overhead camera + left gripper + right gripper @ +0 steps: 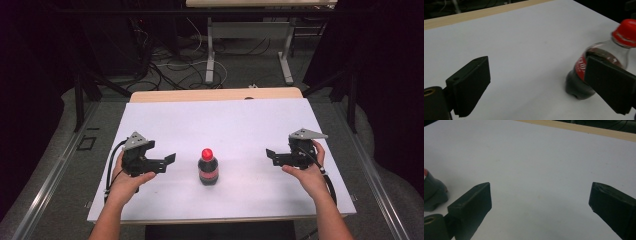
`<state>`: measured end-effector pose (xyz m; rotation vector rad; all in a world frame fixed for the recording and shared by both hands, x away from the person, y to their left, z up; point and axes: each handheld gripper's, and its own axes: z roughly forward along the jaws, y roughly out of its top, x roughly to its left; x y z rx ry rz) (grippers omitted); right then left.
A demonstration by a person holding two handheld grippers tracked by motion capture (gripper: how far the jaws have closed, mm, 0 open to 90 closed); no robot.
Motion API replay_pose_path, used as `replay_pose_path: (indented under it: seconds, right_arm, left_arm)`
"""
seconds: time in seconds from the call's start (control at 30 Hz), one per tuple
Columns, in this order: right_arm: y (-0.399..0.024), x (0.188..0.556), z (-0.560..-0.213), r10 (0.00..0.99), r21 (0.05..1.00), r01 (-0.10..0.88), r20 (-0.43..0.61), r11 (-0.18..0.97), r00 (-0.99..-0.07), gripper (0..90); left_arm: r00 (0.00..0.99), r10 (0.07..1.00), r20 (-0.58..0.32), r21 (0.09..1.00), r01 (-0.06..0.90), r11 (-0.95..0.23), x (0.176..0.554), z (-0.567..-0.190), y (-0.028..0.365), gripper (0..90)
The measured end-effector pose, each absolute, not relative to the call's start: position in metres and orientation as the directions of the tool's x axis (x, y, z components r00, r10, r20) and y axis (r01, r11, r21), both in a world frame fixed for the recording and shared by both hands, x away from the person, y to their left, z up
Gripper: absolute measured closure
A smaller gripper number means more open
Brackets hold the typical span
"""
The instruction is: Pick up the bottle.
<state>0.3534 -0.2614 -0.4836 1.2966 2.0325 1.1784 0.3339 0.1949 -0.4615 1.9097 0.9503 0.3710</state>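
A small cola bottle [208, 168] with a red cap and red label stands upright near the middle front of the white table. To its left my left gripper [169, 161] is held open, its jaws pointing at the bottle with a gap to it. In the left gripper view the bottle [584, 72] stands beyond and partly behind the right-hand jaw, not between the jaws. My right gripper [270, 155] is on the bottle's right, open and empty, farther from it. In the right gripper view the bottle's base [432, 192] shows at the left edge.
The white sheet [220, 125] covers the table, with a bare wooden strip [215, 94] along the far edge. Beyond it stand another table's legs [210, 55] and loose cables on the floor. A person's hands and forearms hold both grippers from the near edge.
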Motion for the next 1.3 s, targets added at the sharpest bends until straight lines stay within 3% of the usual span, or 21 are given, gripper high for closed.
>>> replay_pose_path:
  seconds: [0.2,0.6,0.9,1.17,1.3]
  right_arm:
    - [-0.257,0.351,-0.482,0.874,0.848,0.488,0.065,0.207,-0.482,7.0]
    - [-0.251,0.349,-0.484,0.878,0.837,0.506,0.069,0.207,-0.473,14.4]
    - [-0.244,0.347,-0.483,0.866,0.847,0.484,0.059,0.220,-0.497,15.3]
    - [-0.240,0.346,-0.483,0.859,0.845,0.482,0.055,0.231,-0.509,16.0]
    - [-0.240,0.347,-0.484,0.853,0.845,0.486,0.071,0.224,-0.517,16.0]
  left_arm:
    - [0.723,0.677,-0.138,0.832,0.456,-0.317,0.329,-0.468,0.166,7.3]
    - [0.770,0.624,-0.135,0.802,0.454,-0.388,0.326,-0.498,0.120,13.3]
    - [0.787,0.599,-0.148,0.783,0.463,-0.415,0.327,-0.511,0.104,15.9]
    - [0.802,0.588,-0.101,0.777,0.432,-0.457,0.328,-0.516,0.093,17.1]
    - [0.797,0.600,-0.074,0.790,0.414,-0.452,0.330,-0.516,0.094,25.0]
